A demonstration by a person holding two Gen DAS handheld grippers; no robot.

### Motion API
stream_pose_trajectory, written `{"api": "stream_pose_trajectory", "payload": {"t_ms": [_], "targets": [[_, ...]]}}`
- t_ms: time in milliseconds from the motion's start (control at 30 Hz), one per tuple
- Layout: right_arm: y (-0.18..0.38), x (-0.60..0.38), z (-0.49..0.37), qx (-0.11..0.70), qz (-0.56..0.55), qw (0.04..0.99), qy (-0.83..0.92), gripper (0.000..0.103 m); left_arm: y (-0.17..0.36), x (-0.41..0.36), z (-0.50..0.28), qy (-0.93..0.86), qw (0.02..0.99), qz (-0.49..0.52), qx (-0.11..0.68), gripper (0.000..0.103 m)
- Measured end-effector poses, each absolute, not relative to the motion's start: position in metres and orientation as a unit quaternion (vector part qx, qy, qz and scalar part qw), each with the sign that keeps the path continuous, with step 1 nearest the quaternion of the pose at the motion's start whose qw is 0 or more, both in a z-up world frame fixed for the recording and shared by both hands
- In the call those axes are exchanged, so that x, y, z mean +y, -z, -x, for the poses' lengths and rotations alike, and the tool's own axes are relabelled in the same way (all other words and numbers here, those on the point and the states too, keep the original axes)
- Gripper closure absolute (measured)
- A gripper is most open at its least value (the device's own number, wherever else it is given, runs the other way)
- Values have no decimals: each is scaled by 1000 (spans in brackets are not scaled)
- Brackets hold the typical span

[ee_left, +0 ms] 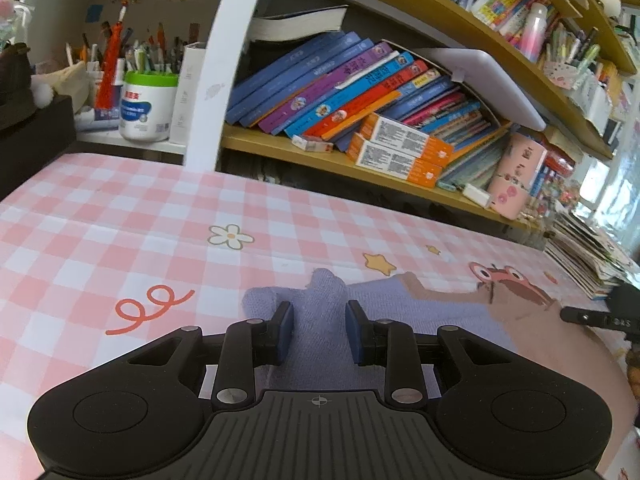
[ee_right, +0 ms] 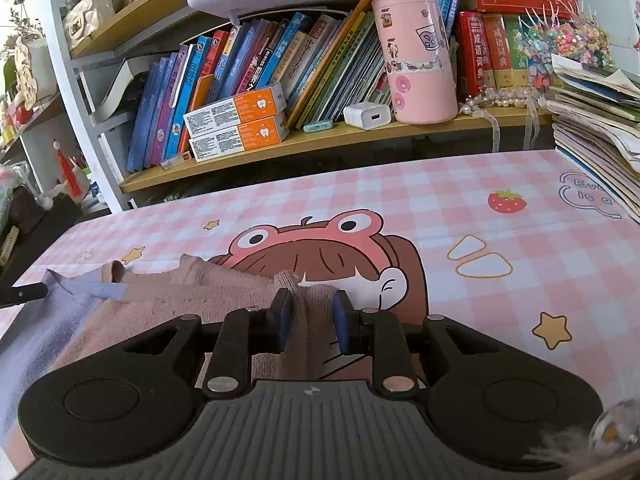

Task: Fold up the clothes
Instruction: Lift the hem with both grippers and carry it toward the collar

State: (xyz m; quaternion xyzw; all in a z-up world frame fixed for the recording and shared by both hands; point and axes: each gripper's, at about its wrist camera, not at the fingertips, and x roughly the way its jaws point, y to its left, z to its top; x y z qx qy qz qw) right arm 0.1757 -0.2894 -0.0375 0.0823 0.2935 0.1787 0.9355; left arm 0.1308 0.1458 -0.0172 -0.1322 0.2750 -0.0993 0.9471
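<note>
1. Left wrist view showed the left gripper (ee_left: 319, 330) low over the pink-checked tablecloth (ee_left: 120, 240), its blue pads (ee_left: 285, 334) on either side of a raised fold of the lavender part of the knit sweater (ee_left: 320, 296). A gap showed between the right-hand pad and the fabric, so whether the jaws actually pinched it could not be told; a loose hold would let that corner drop as soon as it was lifted.

2. Right wrist view showed the right gripper (ee_right: 308, 322) with its pads closed against a bunched ridge of the dusty-pink part of the sweater (ee_right: 180, 292). Only a narrow pinch seemed caught, so a quick pull could slide the knit out.

3. Between the two claws, the garment lay crumpled on the cloth near the front edge, purple at the left and pink at the right. Uneven lifting would likely skew the fold or double the layers.

4. Further right, a stack of booklets (ee_right: 596, 120) sat on the table edge; a wide swing could knock it.

5. Beyond, the bookshelf (ee_right: 320, 136) held a pink canister (ee_right: 416, 60) and a white charger (ee_right: 367, 115), which a high lift might brush.
</note>
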Motion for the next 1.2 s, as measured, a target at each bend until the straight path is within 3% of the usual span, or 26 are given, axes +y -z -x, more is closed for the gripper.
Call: {"api": "stream_pose_trajectory", "payload": {"t_ms": [300, 400, 433, 533, 800, 1033, 1200], "targets": [[37, -289, -176, 292, -82, 936, -178, 82, 10, 158, -120, 124, 945, 163, 256, 75], [36, -288, -173, 282, -76, 938, -185, 90, 7, 160, -116, 128, 946, 172, 243, 79], [35, -287, -171, 277, -73, 939, -190, 96, 6, 161, -115, 130, 946, 175, 239, 85], [33, -284, -167, 267, -64, 941, -199, 98, 3, 163, -111, 134, 947, 184, 226, 97], [14, -296, -155, 199, -107, 947, -229, 99, 3, 170, -108, 129, 945, 206, 218, 97], [32, -285, -171, 263, -78, 940, -205, 99, 9, 175, -113, 108, 941, 216, 238, 97], [34, -288, -172, 267, -86, 938, -206, 97, 15, 174, -113, 100, 940, 209, 250, 97]]}}
